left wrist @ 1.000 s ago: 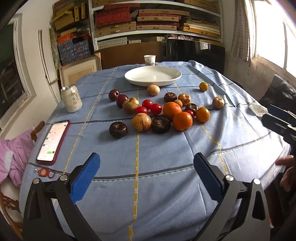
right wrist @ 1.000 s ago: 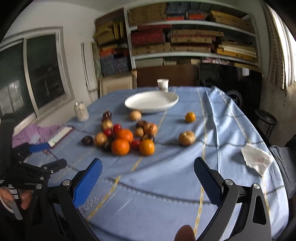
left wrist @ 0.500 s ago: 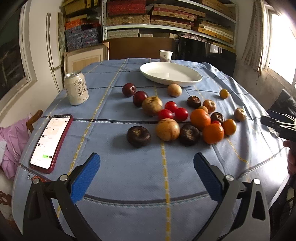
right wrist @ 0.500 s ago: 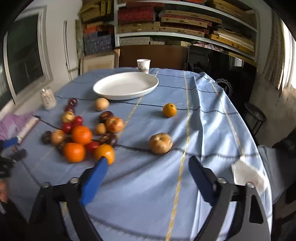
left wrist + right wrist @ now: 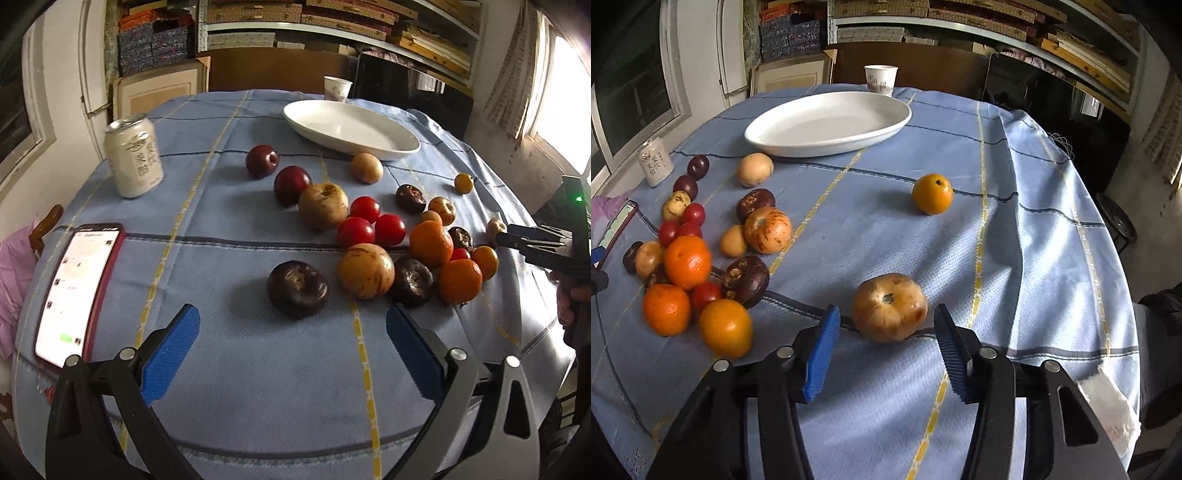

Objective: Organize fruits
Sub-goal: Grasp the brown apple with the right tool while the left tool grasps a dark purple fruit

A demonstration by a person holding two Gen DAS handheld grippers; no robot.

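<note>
Several fruits lie on a blue tablecloth (image 5: 229,258): oranges, red tomatoes, dark purple fruits and tan ones. My left gripper (image 5: 291,350) is open and empty, just short of a dark purple fruit (image 5: 297,283). My right gripper (image 5: 886,350) is open, its blue pads just short of a tan apple-like fruit (image 5: 889,307) and to either side of it. A small orange (image 5: 932,193) lies alone beyond. The empty white plate (image 5: 827,123) sits at the back; it also shows in the left wrist view (image 5: 351,127).
A white drink can (image 5: 133,159) and a phone (image 5: 75,290) lie at the left. A paper cup (image 5: 881,79) stands behind the plate. A crumpled tissue (image 5: 1108,406) lies near the right table edge. Shelves and boxes fill the back wall.
Both grippers moved forward and down toward the fruit. The left neared the dark purple fruit; the right closed in on the tan fruit, and its jaws narrowed a little.
</note>
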